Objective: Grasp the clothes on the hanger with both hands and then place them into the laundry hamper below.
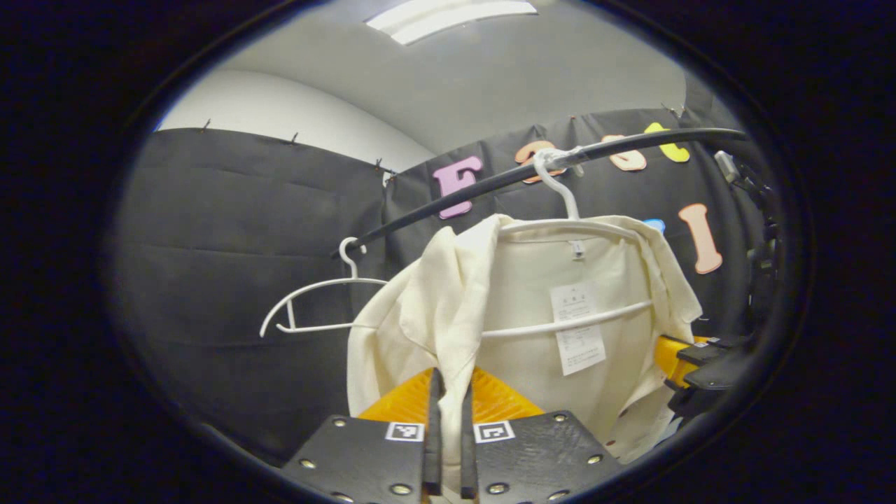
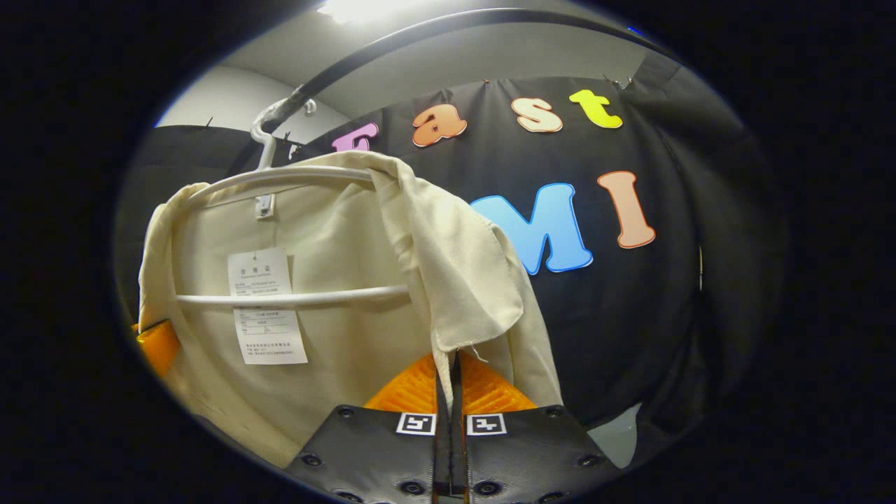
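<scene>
A cream shirt (image 1: 532, 294) hangs open on a white hanger (image 1: 560, 196) hooked over a black rail (image 1: 490, 183), with a paper tag (image 1: 577, 329) inside it. My left gripper (image 1: 448, 392) is shut on the shirt's left front edge, cloth pinched between its fingers. In the right gripper view the same shirt (image 2: 336, 238) drapes over the hanger (image 2: 280, 175). My right gripper (image 2: 448, 381) is shut on the shirt's right front edge. The right gripper (image 1: 693, 364) also shows at the shirt's far side in the left gripper view.
An empty white hanger (image 1: 315, 301) hangs on the rail to the left of the shirt. The black cloth wall (image 1: 231, 266) stands close behind. The rail (image 2: 392, 42) arcs overhead in the right gripper view.
</scene>
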